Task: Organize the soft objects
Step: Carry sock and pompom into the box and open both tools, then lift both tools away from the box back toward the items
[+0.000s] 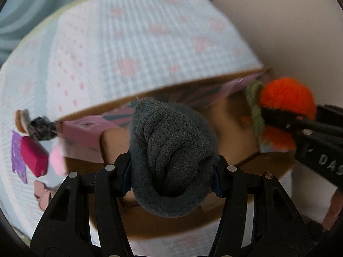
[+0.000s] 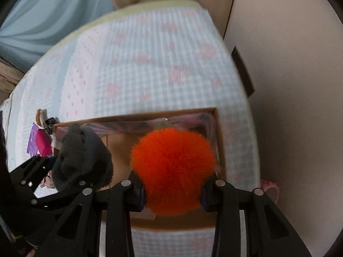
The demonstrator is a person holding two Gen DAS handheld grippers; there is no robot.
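My left gripper [image 1: 172,171] is shut on a rolled dark grey fleece bundle [image 1: 171,156] and holds it over the open cardboard box [image 1: 193,220]. It also shows in the right wrist view [image 2: 81,162]. My right gripper [image 2: 172,194] is shut on a fluffy orange pom-pom [image 2: 173,169] with a green yarn tail, held over the box's right half [image 2: 220,145]. In the left wrist view the pom-pom [image 1: 287,100] is at the right, apart from the grey bundle.
The box lies on a bed with a light blue checked cover [image 1: 128,42]. Pink boxes [image 1: 85,132] lie in the box's left part. A magenta box [image 1: 34,156], purple packet [image 1: 17,156] and small items lie left of the box. A wall [image 2: 289,85] stands right.
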